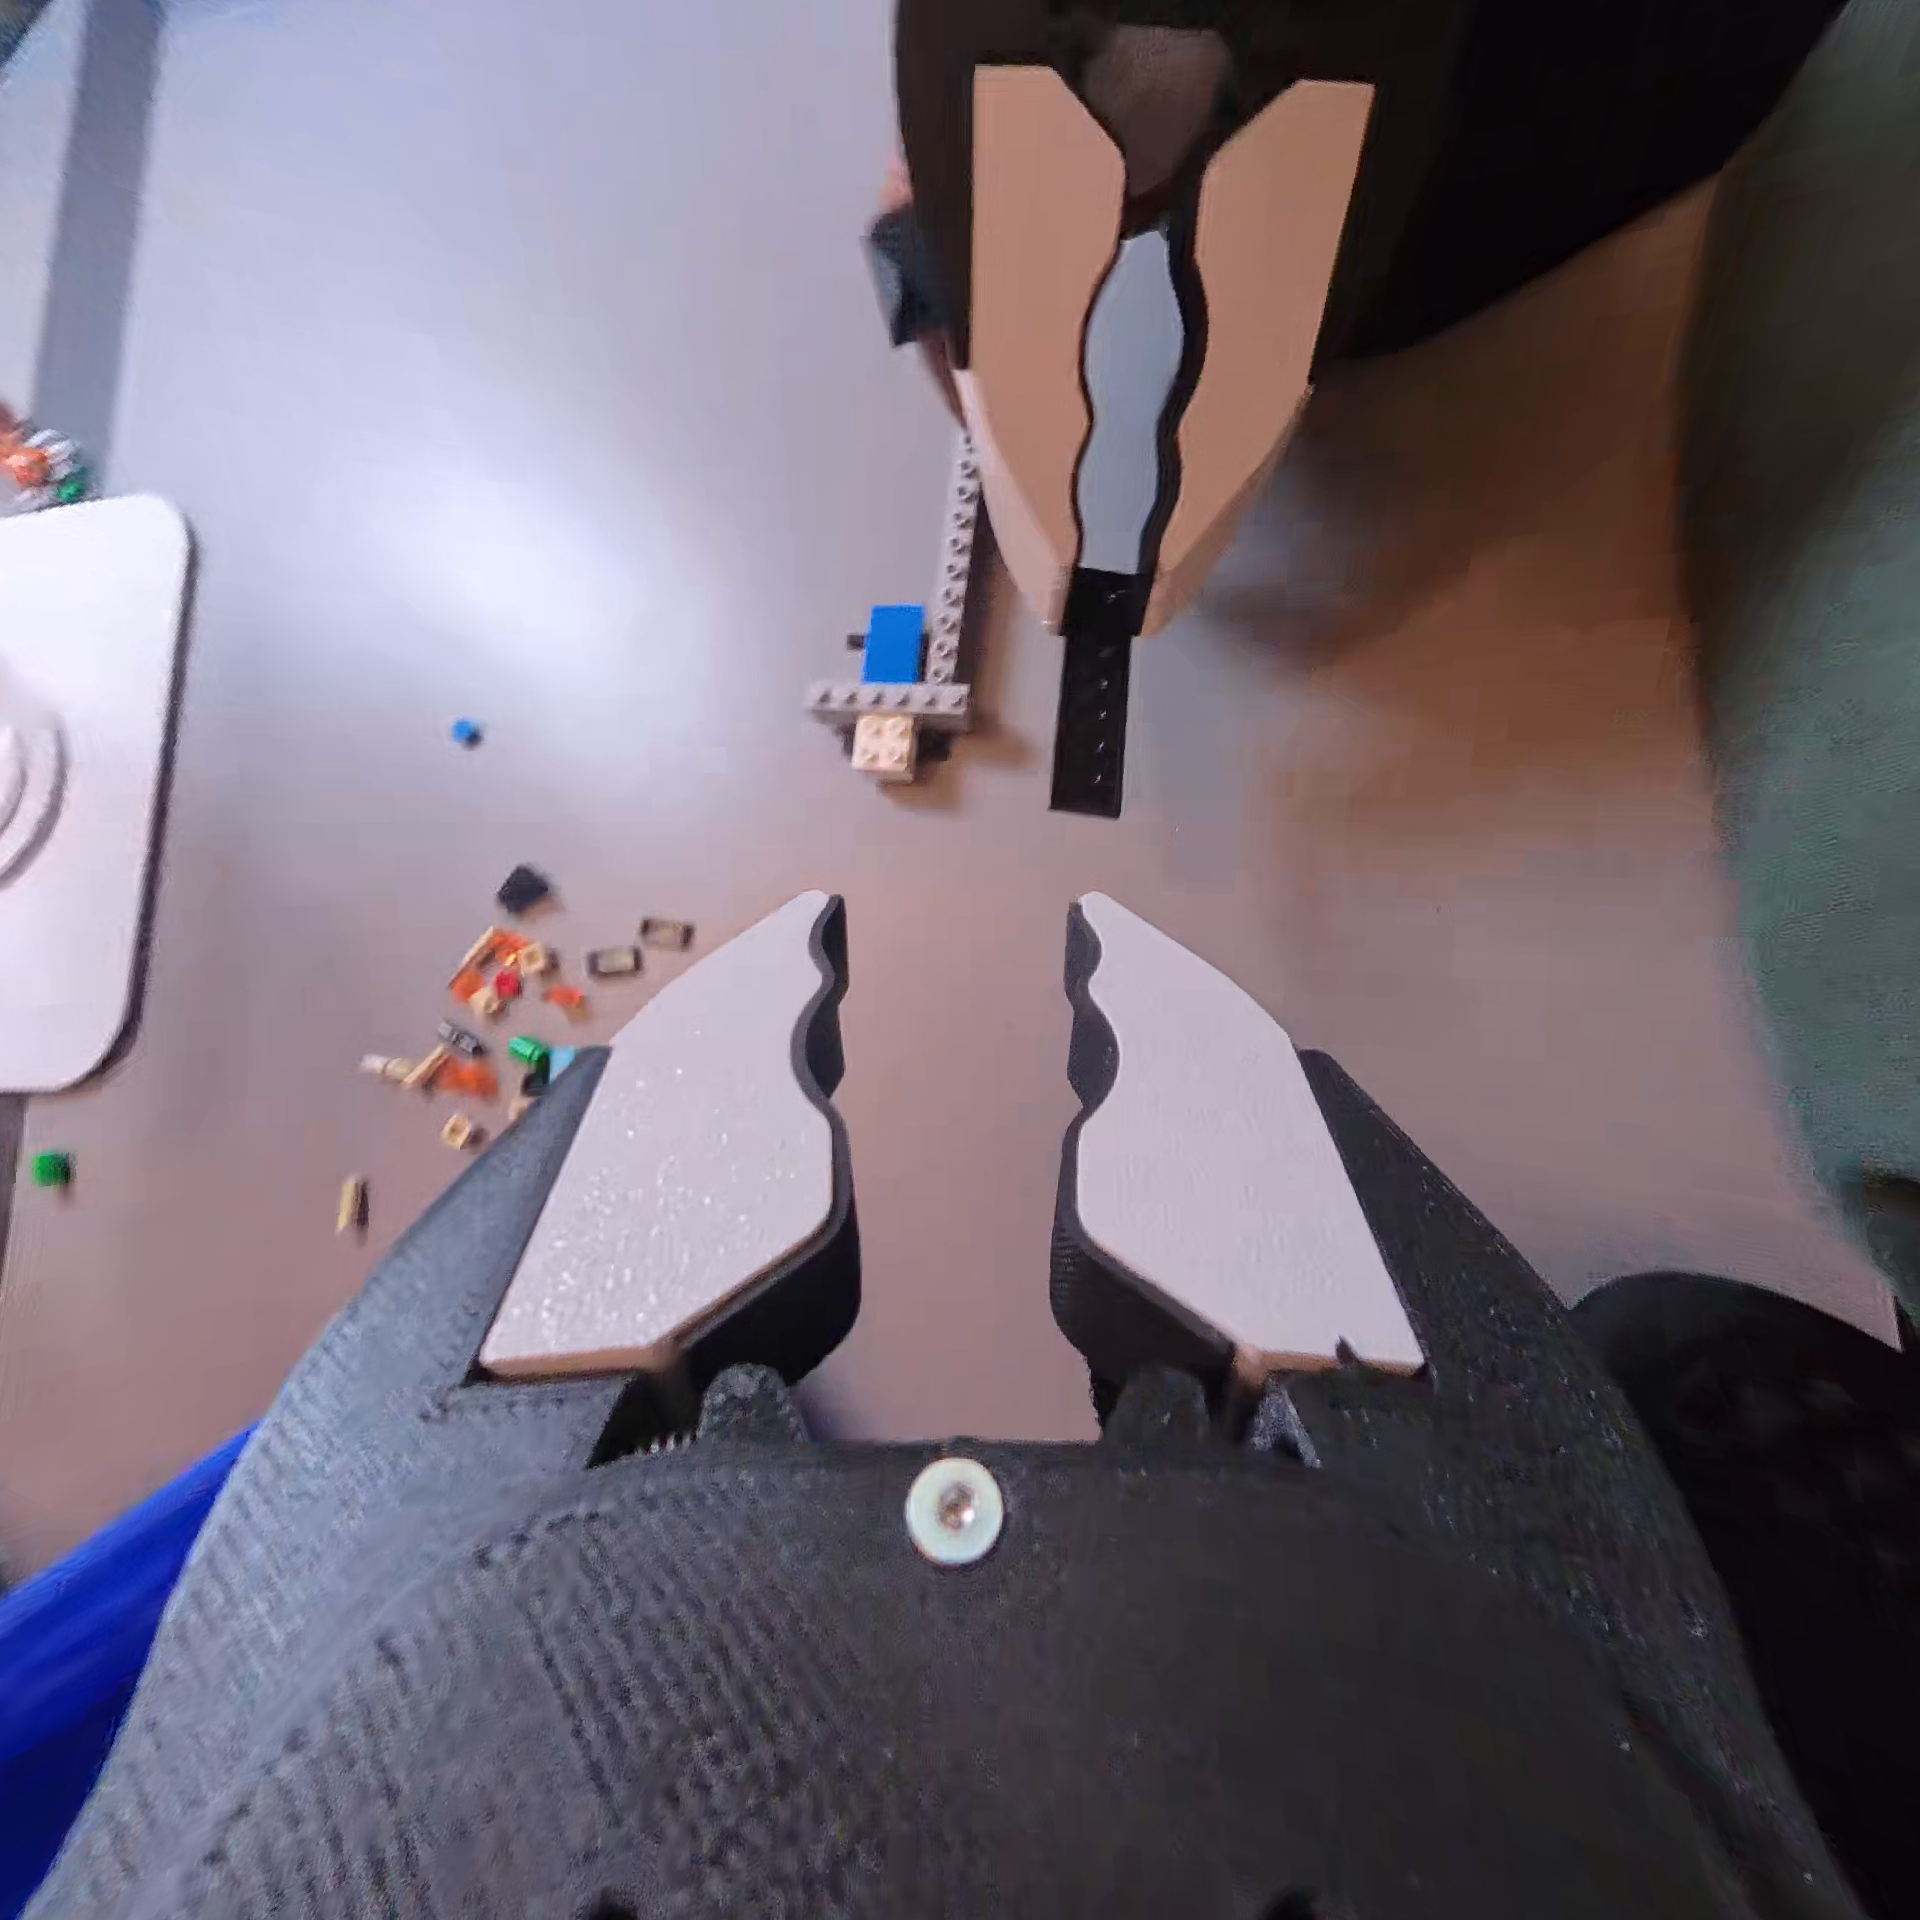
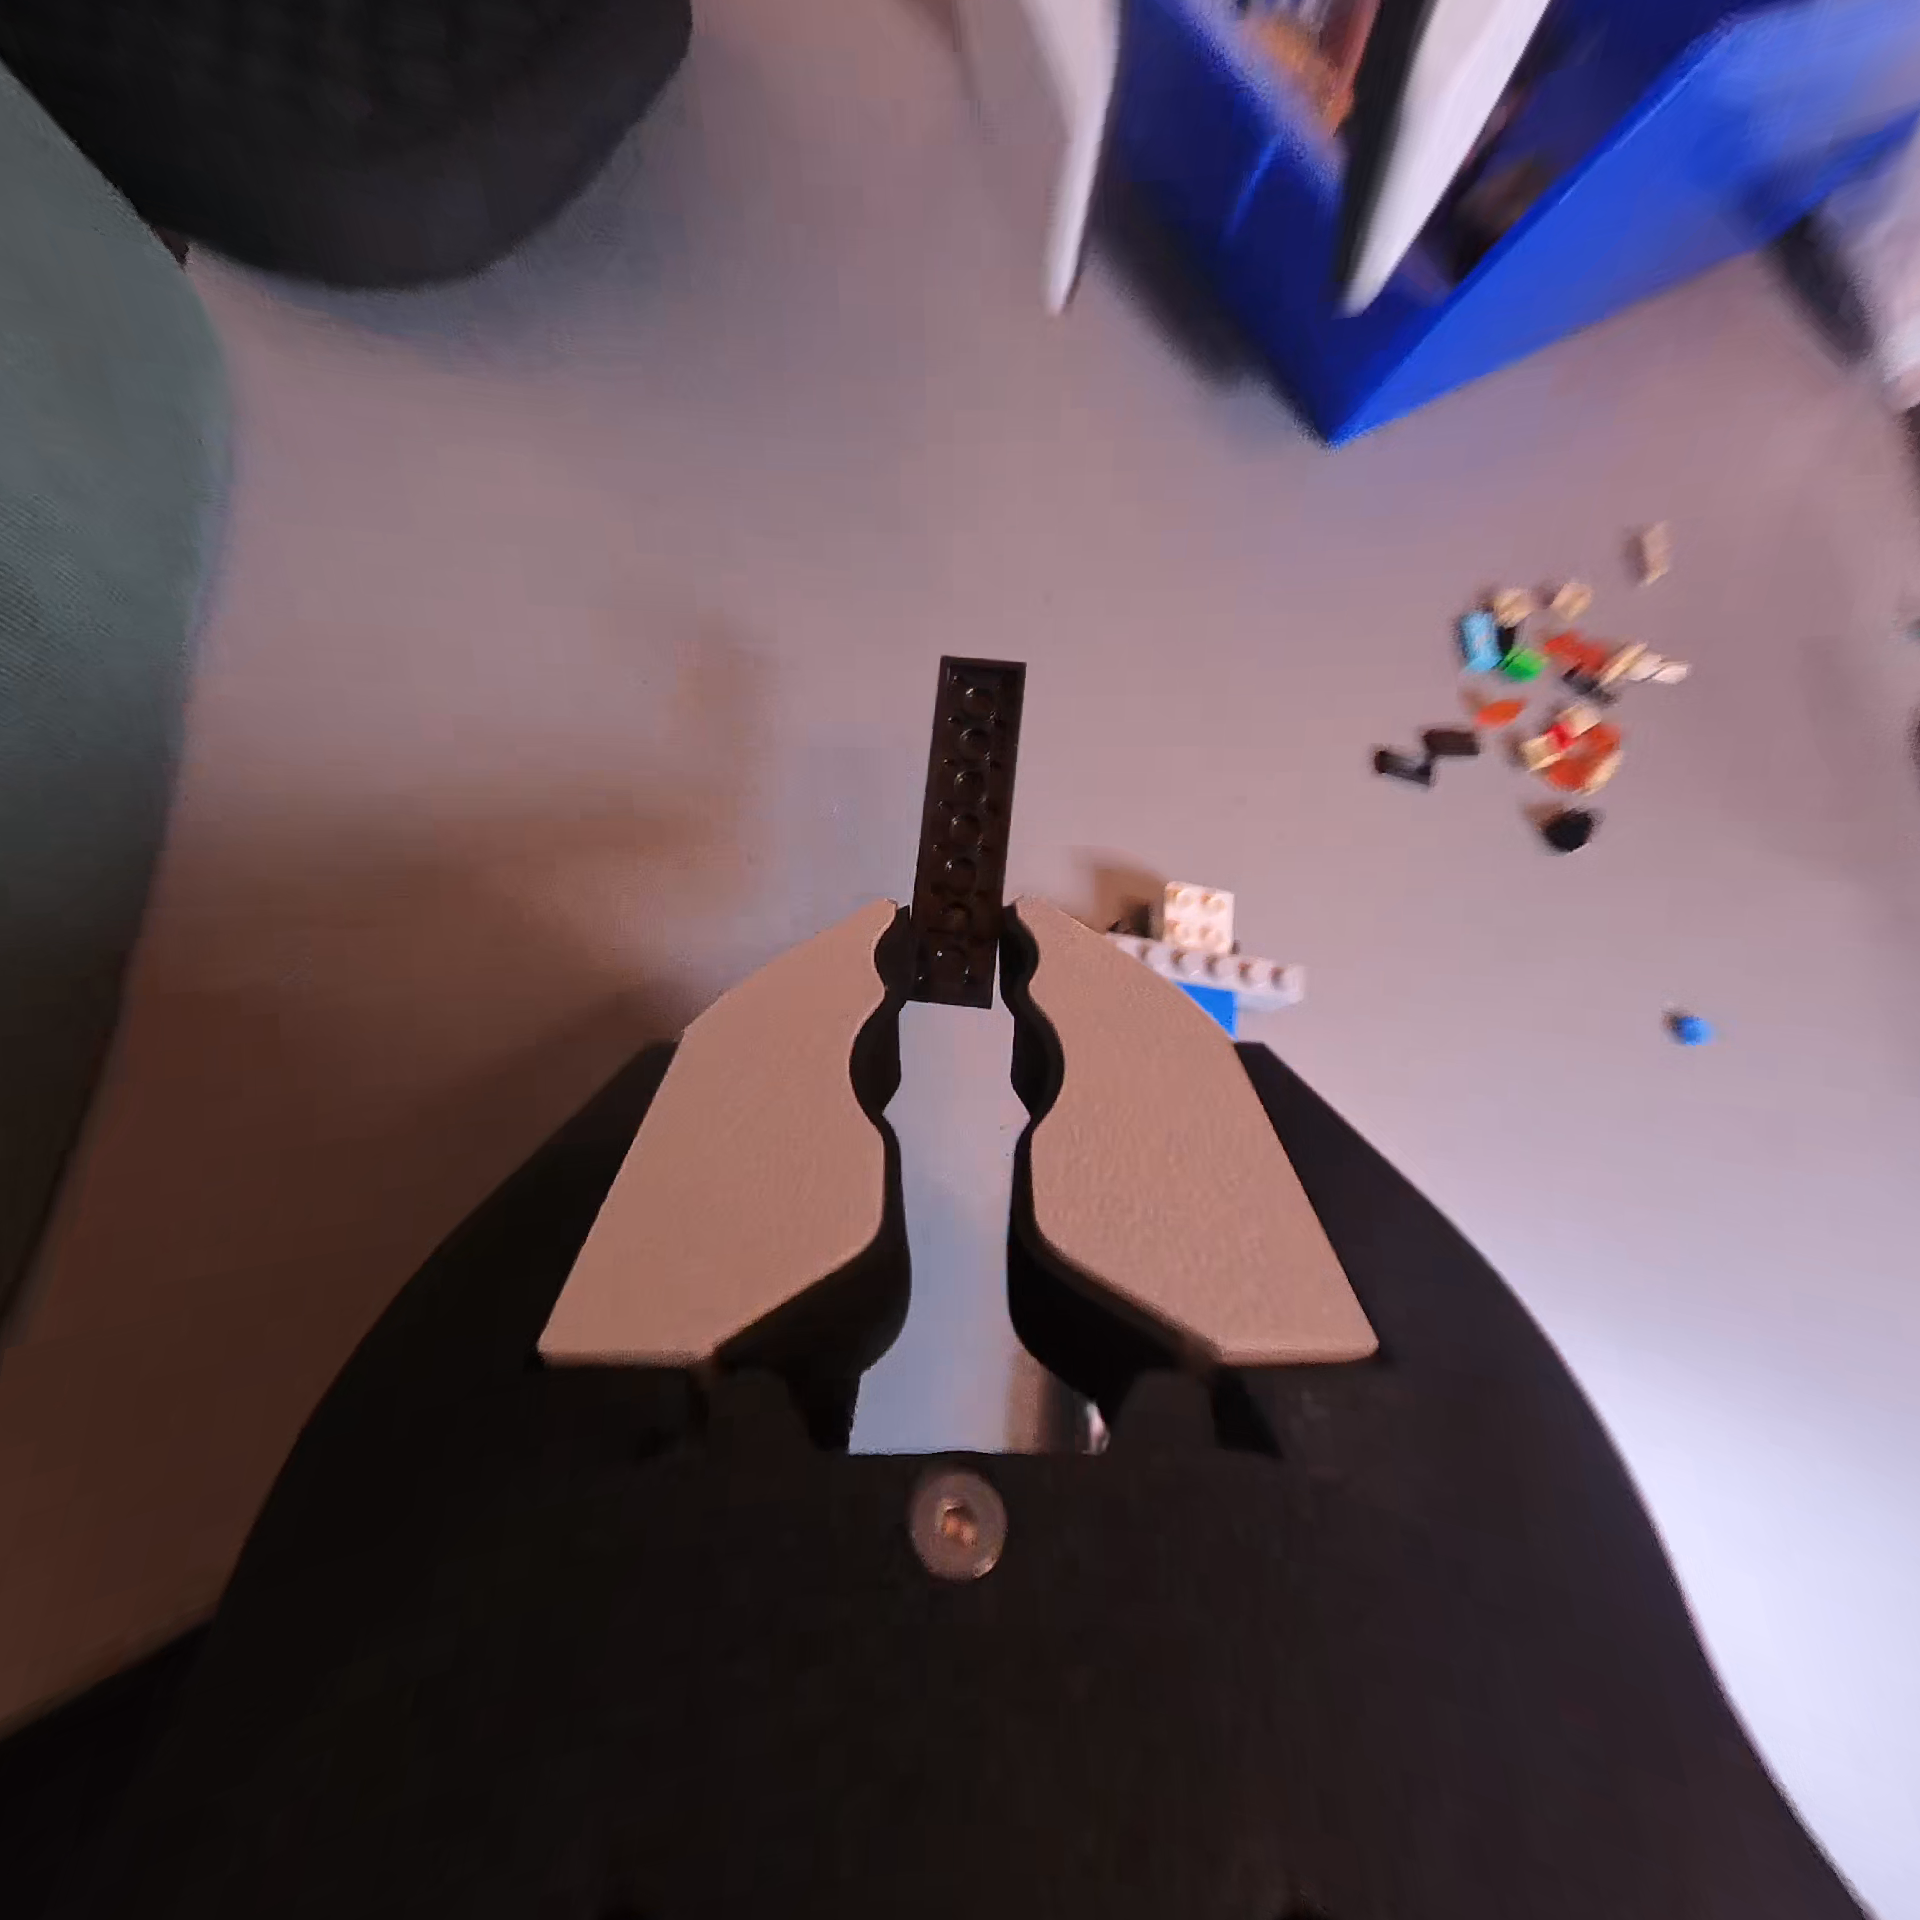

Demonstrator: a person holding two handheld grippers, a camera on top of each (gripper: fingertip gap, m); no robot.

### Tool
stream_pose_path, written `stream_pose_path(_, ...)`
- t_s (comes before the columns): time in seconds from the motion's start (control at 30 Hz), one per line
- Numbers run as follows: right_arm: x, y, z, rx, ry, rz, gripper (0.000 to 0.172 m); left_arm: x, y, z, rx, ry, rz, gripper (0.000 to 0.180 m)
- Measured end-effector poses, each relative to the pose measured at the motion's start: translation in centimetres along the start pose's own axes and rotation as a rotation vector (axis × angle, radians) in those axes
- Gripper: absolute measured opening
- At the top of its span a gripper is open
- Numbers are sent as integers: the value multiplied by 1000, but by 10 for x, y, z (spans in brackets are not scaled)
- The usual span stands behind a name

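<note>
Two grippers face each other over a grey tabletop (image 1: pixel 520 364). The right gripper (image 2: pixel 951 920) is clamped on a long black studded plate (image 2: pixel 971 790): both fingertips press its long edges near one end, and the rest of the plate sticks out forward past the tips, off the table. In the left wrist view the same plate (image 1: pixel 1091 717) points toward the left gripper (image 1: pixel 956 914), whose jaws stand wide apart with only bare table between them; nothing touches its pads. The plate's free end is near the left fingertips but apart from them.

Just beside the held plate sits a small brick assembly (image 1: pixel 914 675): grey studded beams in an L, a blue piece on it, a tan 2x2 brick at the end. In the right wrist view the assembly (image 2: pixel 1210 956) lies just right of the right fingertips, partly hidden by the right finger.

Farther out: a lone small blue piece (image 1: pixel 468 732), and a scatter of small loose parts (image 1: pixel 499 1018) in orange, tan, black, green and red, left of the left gripper. A white rounded slab (image 1: pixel 83 790) is at the left edge. A blue box (image 2: pixel 1507 208) stands at the far side in the right wrist view, blurred. A dull green cushioned surface (image 2: pixel 94 623) lies along that view's left edge.
</note>
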State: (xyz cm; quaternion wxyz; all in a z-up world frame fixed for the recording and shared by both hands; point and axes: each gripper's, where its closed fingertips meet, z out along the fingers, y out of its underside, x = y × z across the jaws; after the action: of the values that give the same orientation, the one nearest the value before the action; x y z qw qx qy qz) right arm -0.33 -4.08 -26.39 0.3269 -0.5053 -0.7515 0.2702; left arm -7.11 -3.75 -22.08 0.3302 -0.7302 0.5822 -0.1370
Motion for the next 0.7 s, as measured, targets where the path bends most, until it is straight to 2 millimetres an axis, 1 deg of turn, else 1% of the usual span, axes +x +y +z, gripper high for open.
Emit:
stream_pose_path(0.03, 3, -6, -4, 36, 28, -27, 16, 4, -4, 10, 4, 16, 27, 43)
stream_pose_path(0.13, 10, -19, -12, 101, 95, -51, 16, 20, -12, 35, -14, 80, 105, 41)
stream_pose_path(0.17, 11, -22, -14, 117, 103, -49, 16, 22, -15, 40, -20, 72, 148, 34)
stream_pose_path(0.2, 11, -23, -15, 122, 103, -49, 16, 23, -18, 44, -20, 65, 180, 19)
stream_pose_path(0.23, 11, -22, -16, 116, 107, -54, 16, 21, -21, 45, -17, 50, 196, 18)
stream_pose_path(0.3, 14, -24, -18, 136, 135, -64, 16, 19, -28, 40, 16, 46, 170, 18)
stream_pose_path(0.37, 20, -29, -26, 173, 153, -47, 16, 12, -26, 32, 6, 19, 154, 18)
stream_pose_path(0.4, 26, -26, -31, 160, 168, -38, 17, 4, -20, 25, -29, -18, 155, 18)
stream_pose_path(0.47, 36, -9, -37, 94, 150, 2, 29, -18, -2, 1, -93, -112, 110, 18)
stream_pose_path(0.5, 37, 3, -38, 51, 116, 35, 31, -30, 12, -14, -140, -159, 62, 17)
stream_pose_path(0.57, 40, 31, -38, -50, 78, 84, 36, -59, 43, -48, -233, -308, -25, 18)
stream_pose_path(0.63, 40, 57, -34, -160, 44, 100, 39, -72, 79, -75, -347, -369, -135, 18)
stream_pose_path(0.7, 37, 72, -28, -219, 15, 106, 40, -81, 110, -93, -418, -424, -226, 18)
